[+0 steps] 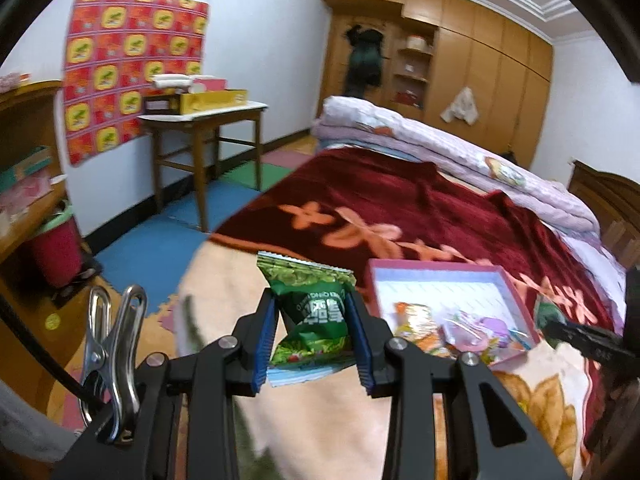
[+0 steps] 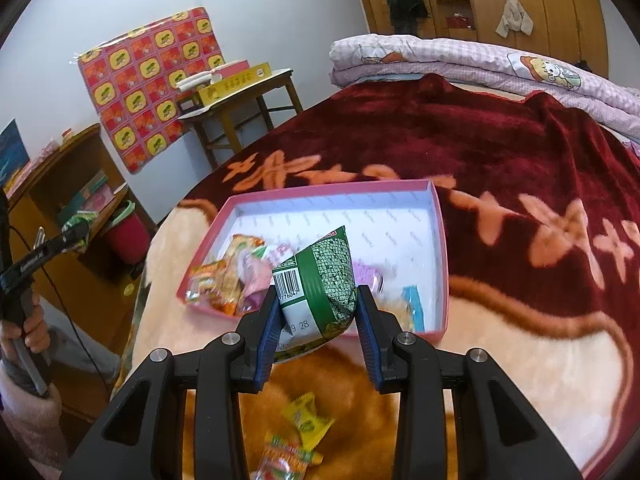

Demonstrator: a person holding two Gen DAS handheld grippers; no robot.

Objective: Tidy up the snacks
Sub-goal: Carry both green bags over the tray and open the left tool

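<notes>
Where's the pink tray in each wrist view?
Left wrist: the pink tray sits lower right on the blanket, right of the left tongs, which grip a green snack packet.
Right wrist: the pink tray is centre frame, just beyond the right tongs, whose own green packet overlaps its near edge.
Shared landmark: the red-and-yellow patterned sheet on the wall, upper left in both.

Both grippers, left gripper (image 1: 314, 332) and right gripper (image 2: 318, 328), have black angular linkage arms with round silver screws and ribbed blue pads, a steel spring clip (image 1: 114, 354) and black cable on the left, fuzzy pink sleeve (image 2: 24, 412).
</notes>
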